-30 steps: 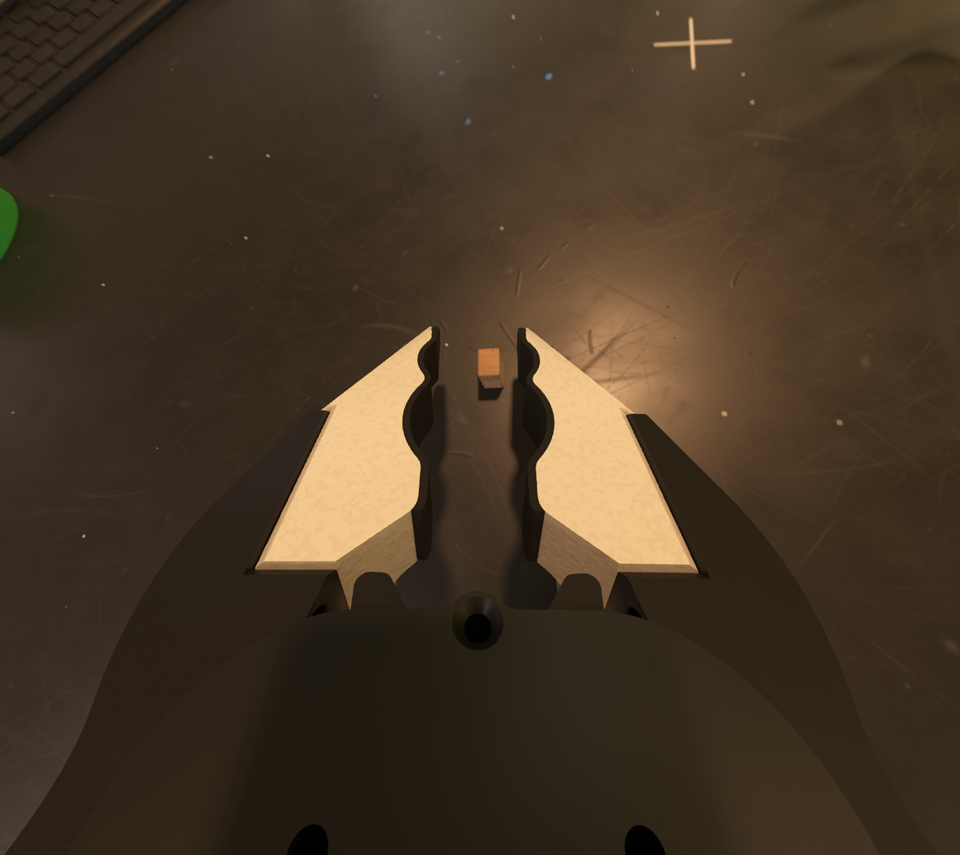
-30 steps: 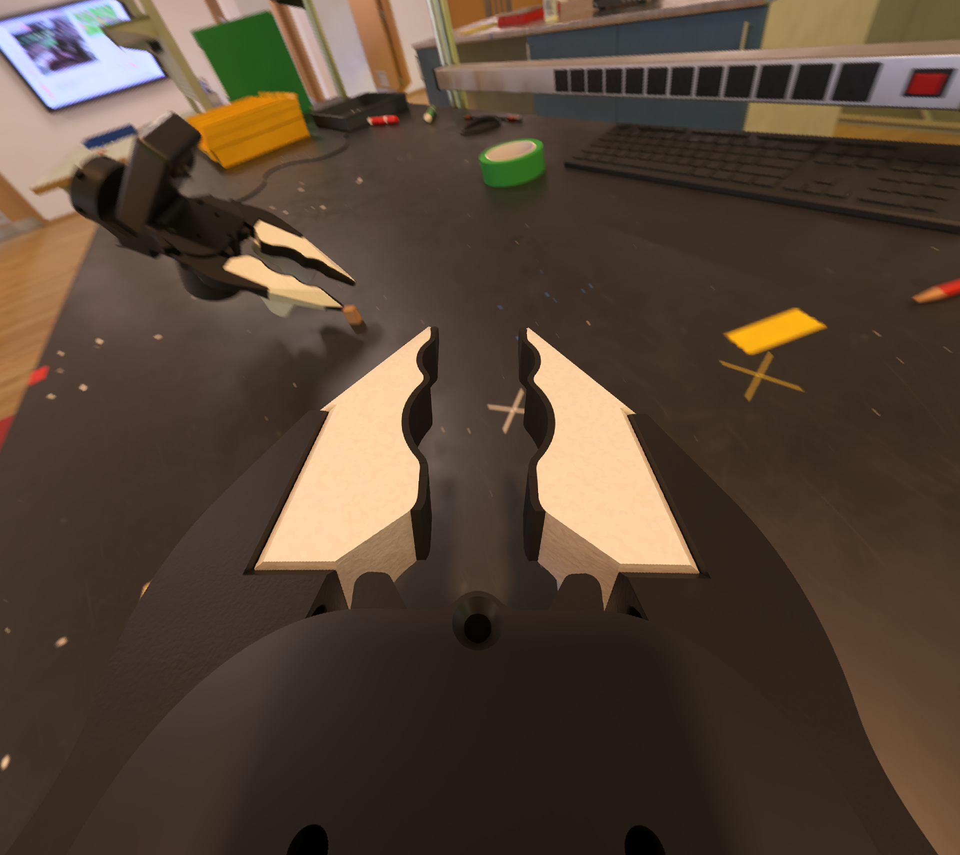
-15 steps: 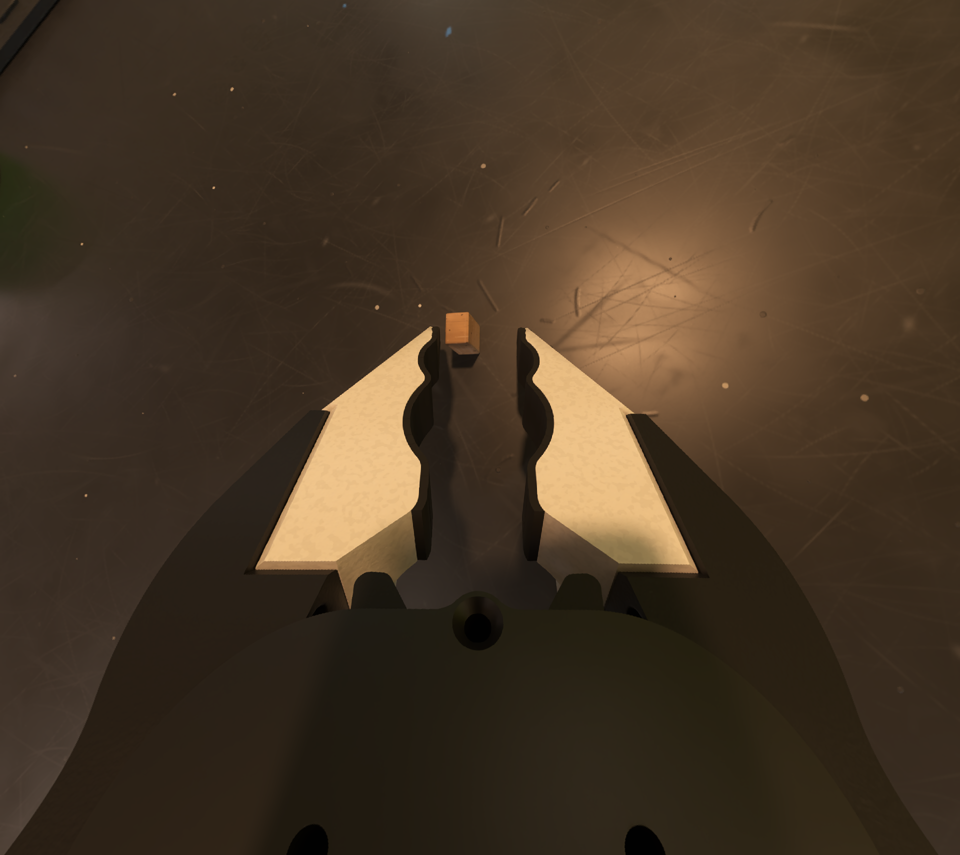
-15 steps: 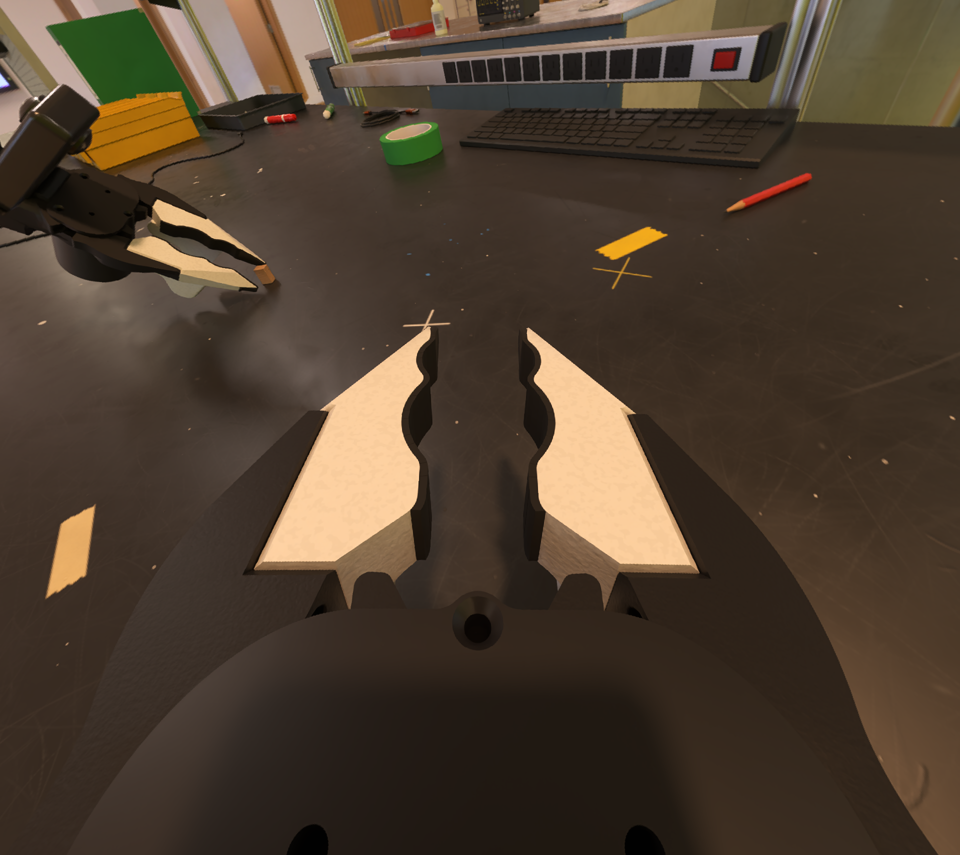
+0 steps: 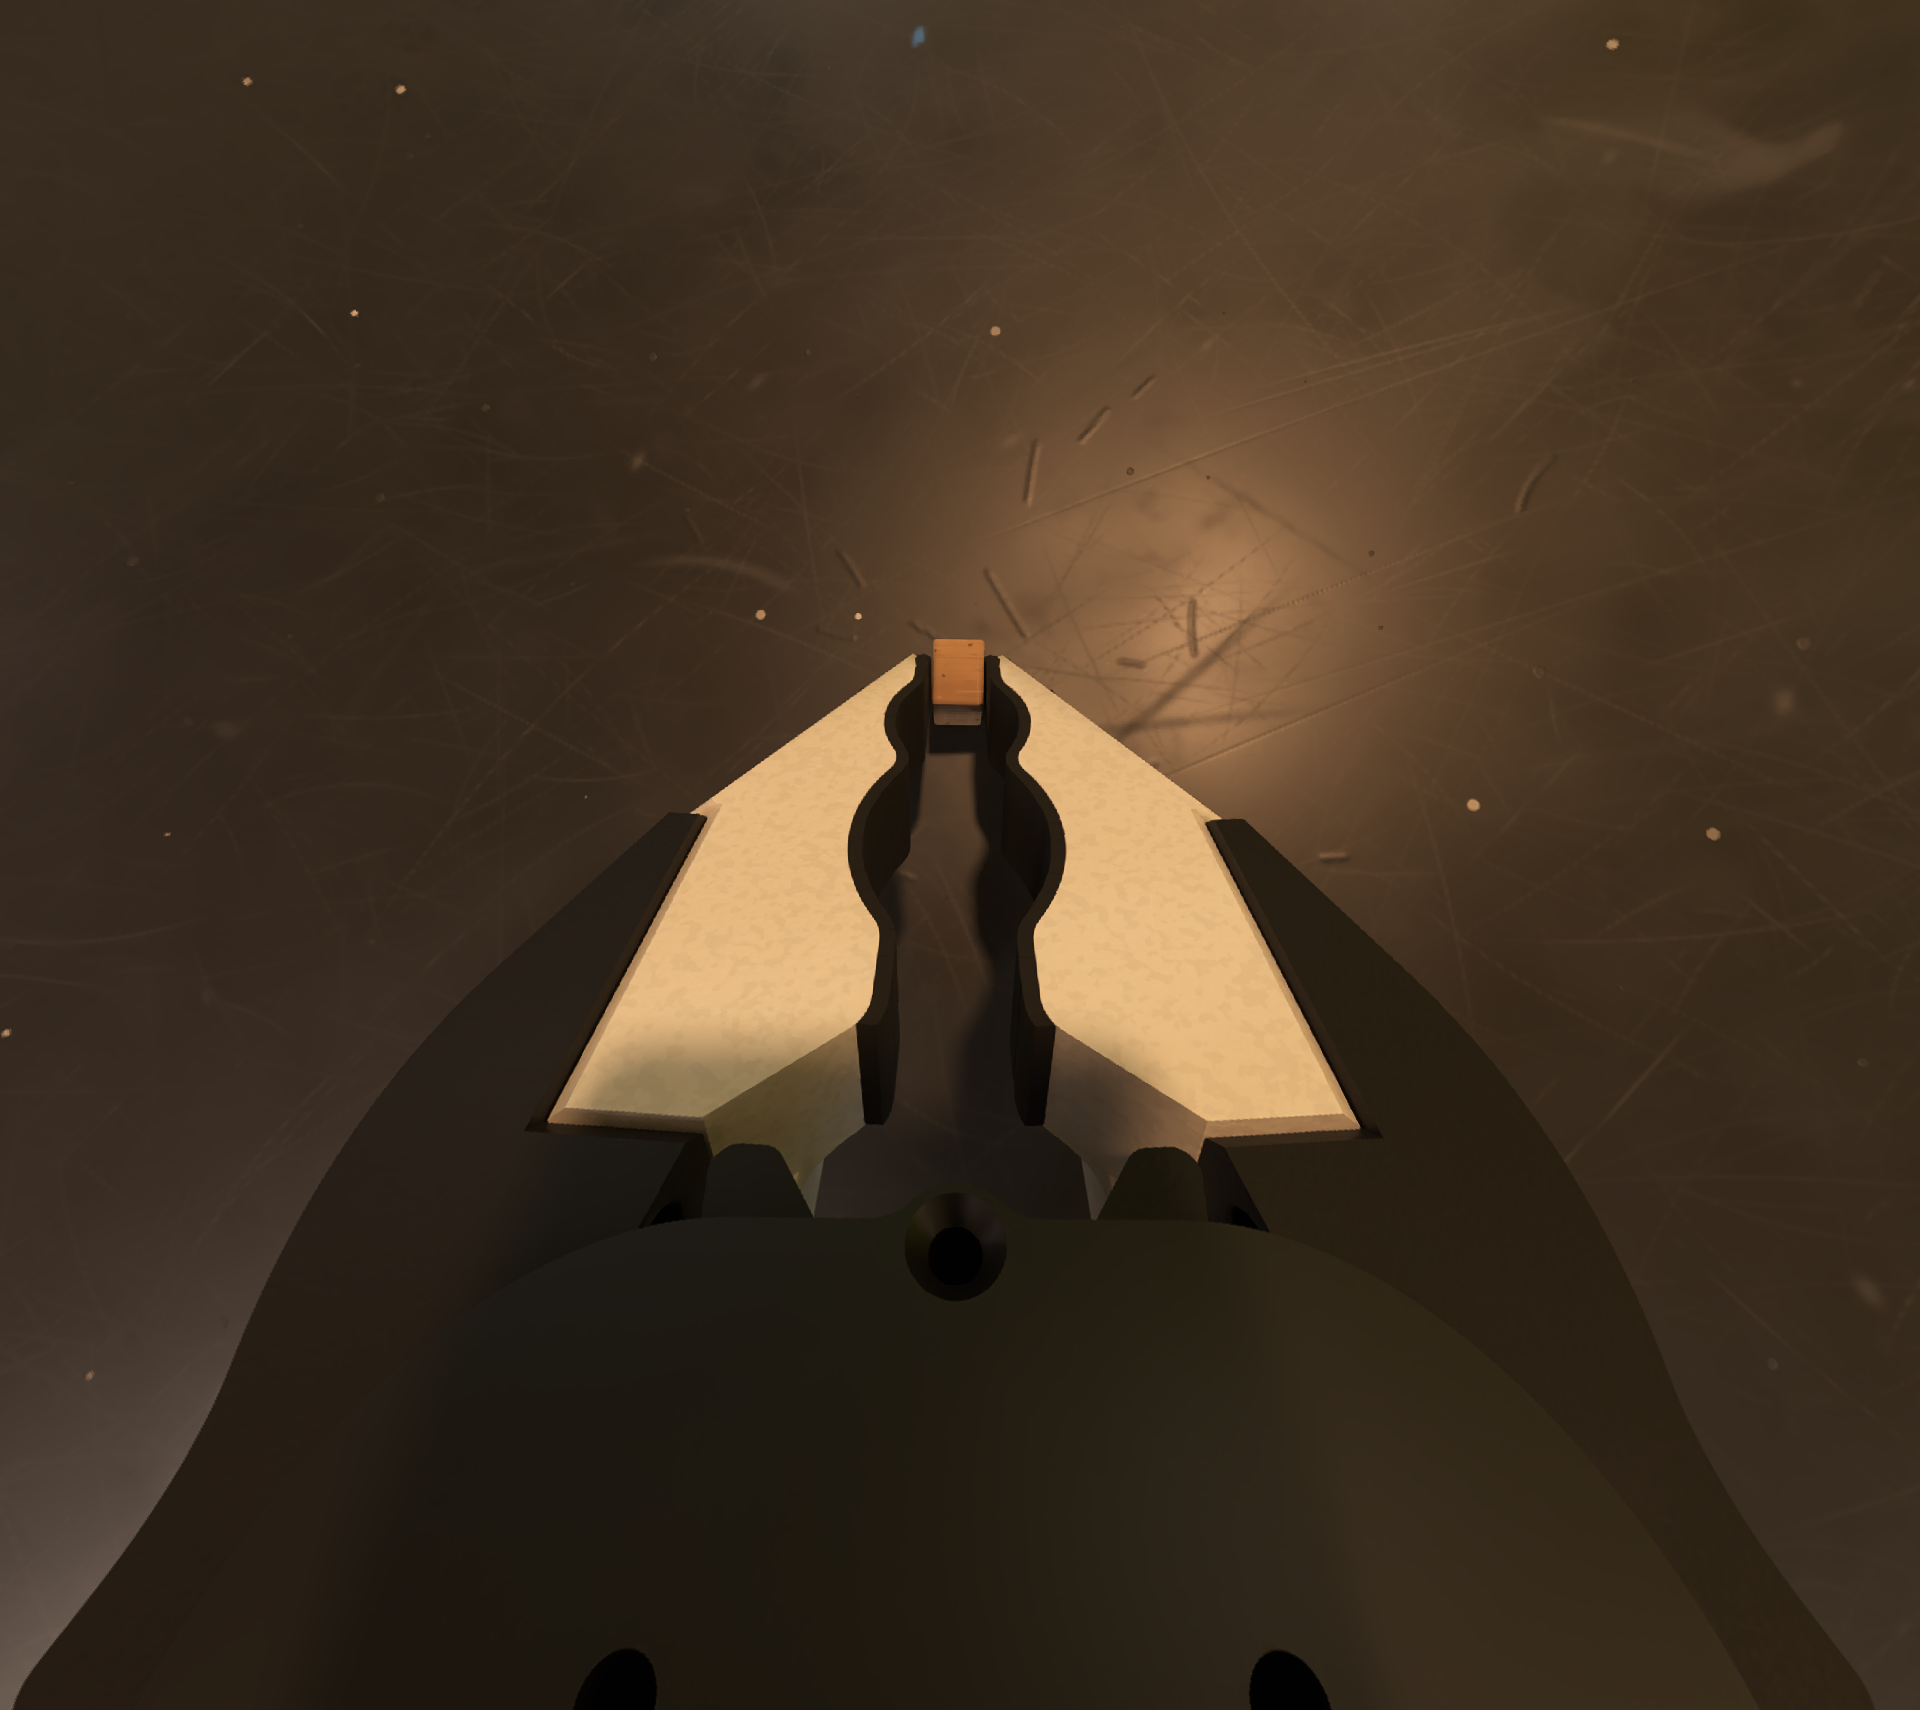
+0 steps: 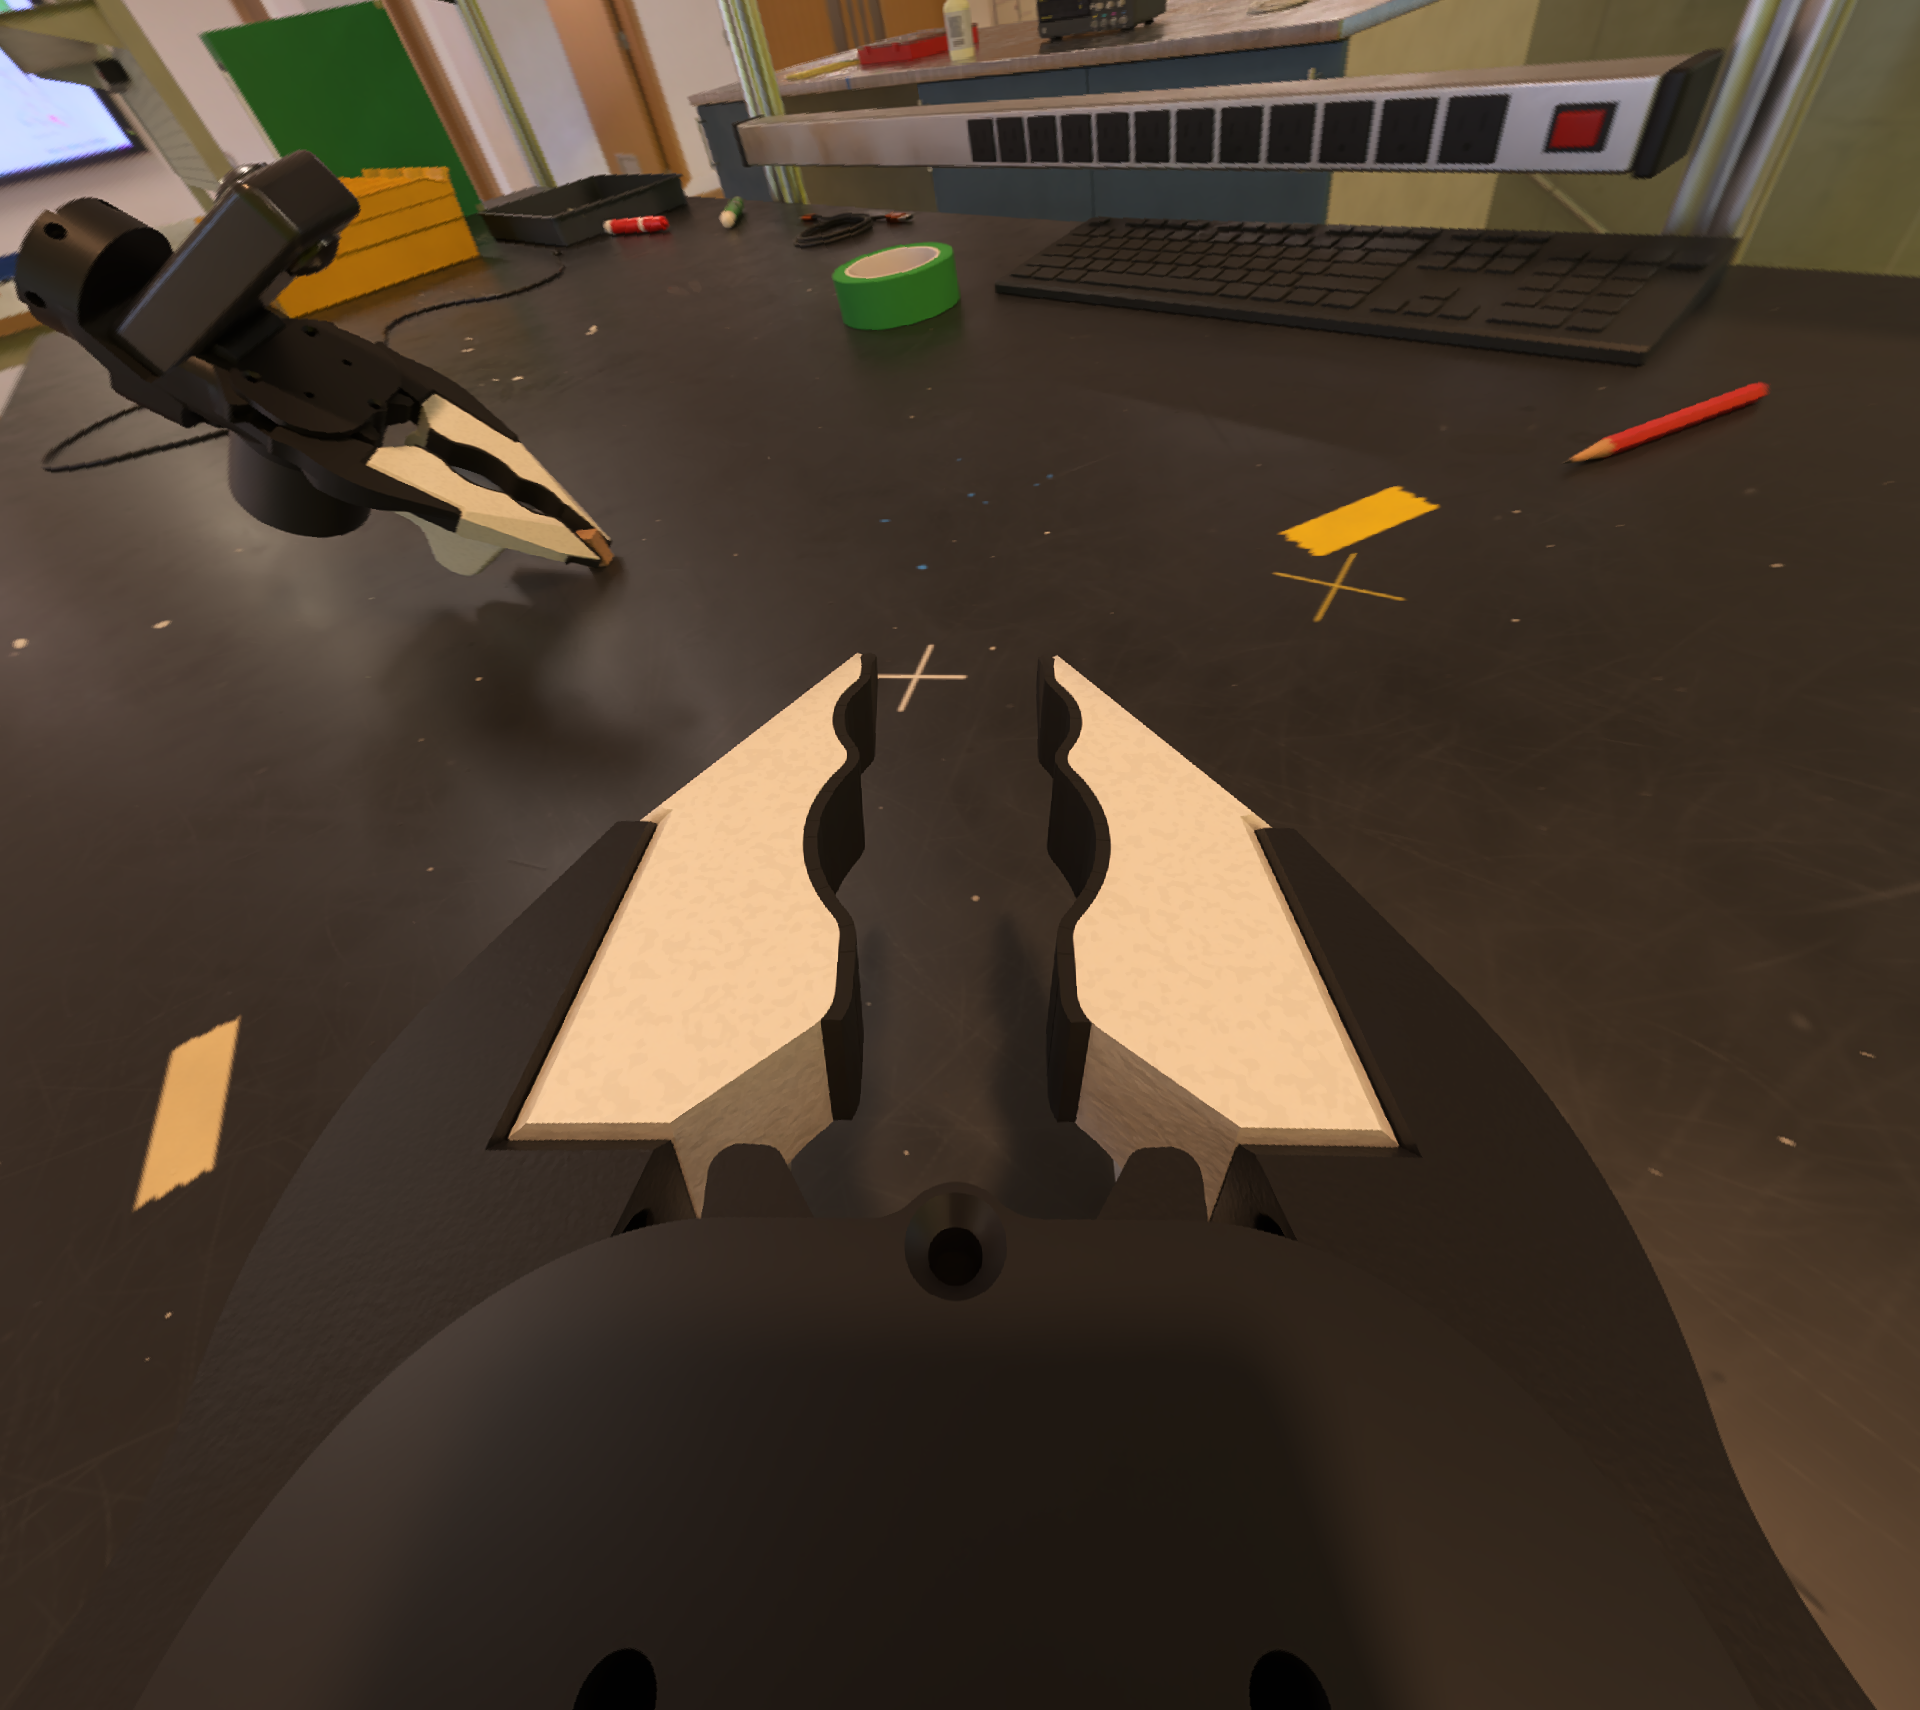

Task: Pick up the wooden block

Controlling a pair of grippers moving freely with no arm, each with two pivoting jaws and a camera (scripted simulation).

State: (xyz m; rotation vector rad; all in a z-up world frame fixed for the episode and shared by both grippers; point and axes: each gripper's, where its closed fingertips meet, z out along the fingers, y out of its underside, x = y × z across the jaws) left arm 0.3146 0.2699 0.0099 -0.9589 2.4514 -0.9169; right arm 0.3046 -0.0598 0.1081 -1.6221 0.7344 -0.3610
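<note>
The small wooden block (image 5: 957, 673) sits between the tips of my left gripper (image 5: 957, 686), whose fingers are closed against its sides, low over the dark table (image 5: 520, 310). In the right wrist view the left gripper (image 6: 594, 546) shows at the far left, tilted down, with the block (image 6: 600, 540) pinched at its tips touching or just above the table. My right gripper (image 6: 956, 673) is open and empty, hovering over the middle of the table near a white cross mark (image 6: 920, 676).
A green tape roll (image 6: 896, 284), a black keyboard (image 6: 1351, 284) and a red pencil (image 6: 1673, 421) lie farther back. Yellow tape (image 6: 1356, 517) with a yellow cross lies right of centre. A power strip (image 6: 1247, 128) hangs above the keyboard. A black tray and yellow box stand at the back left.
My left gripper moved forward around the block and its fingers closed on it. The right gripper's view shifted slightly; its fingers stayed open.
</note>
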